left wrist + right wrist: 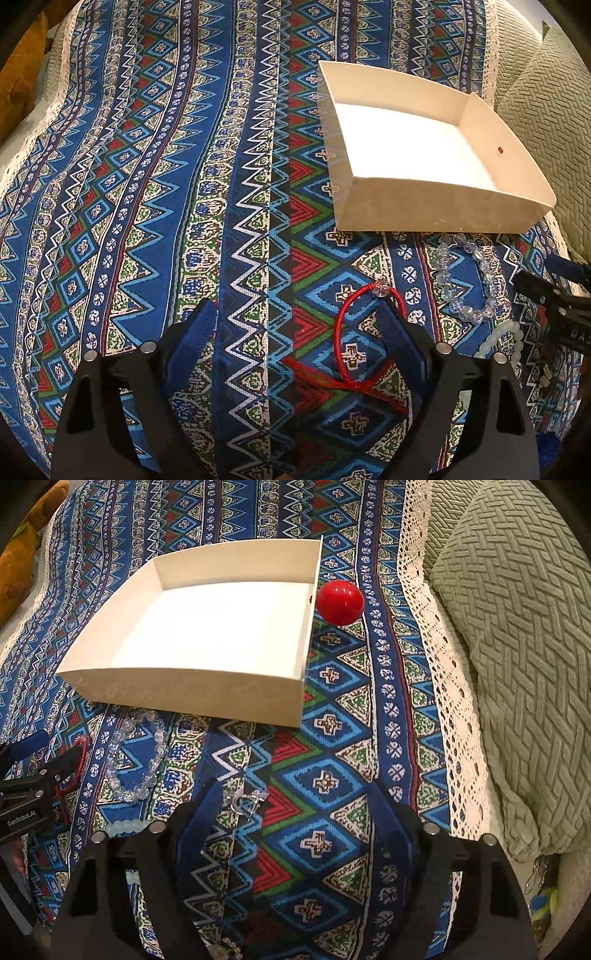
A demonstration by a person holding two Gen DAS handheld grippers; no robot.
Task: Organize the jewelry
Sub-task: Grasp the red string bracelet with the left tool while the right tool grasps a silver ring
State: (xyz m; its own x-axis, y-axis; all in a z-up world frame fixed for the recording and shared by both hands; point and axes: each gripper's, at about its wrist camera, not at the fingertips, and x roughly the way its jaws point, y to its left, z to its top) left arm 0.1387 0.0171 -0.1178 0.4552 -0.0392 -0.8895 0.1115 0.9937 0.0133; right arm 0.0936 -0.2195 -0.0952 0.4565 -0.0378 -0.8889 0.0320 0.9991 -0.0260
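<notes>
The left hand-held gripper (295, 325), released wide, straddles the red string bracelet (364, 332) on the patterned cloth (147, 184); it should close on the cord, then lift toward the white box (443, 214). The right hand-held gripper (291, 808) is released too.

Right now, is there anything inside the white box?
The white box shows only its bare white floor in both views; no jewelry lies in it. The near wall hides a thin strip of floor behind it. The red string bracelet and clear bead bracelet lie outside on the cloth.

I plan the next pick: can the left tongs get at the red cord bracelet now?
Probably yes. The left tongs are open, the red cord bracelet lies flat on the patterned cloth by the right finger, nothing covering it.
</notes>
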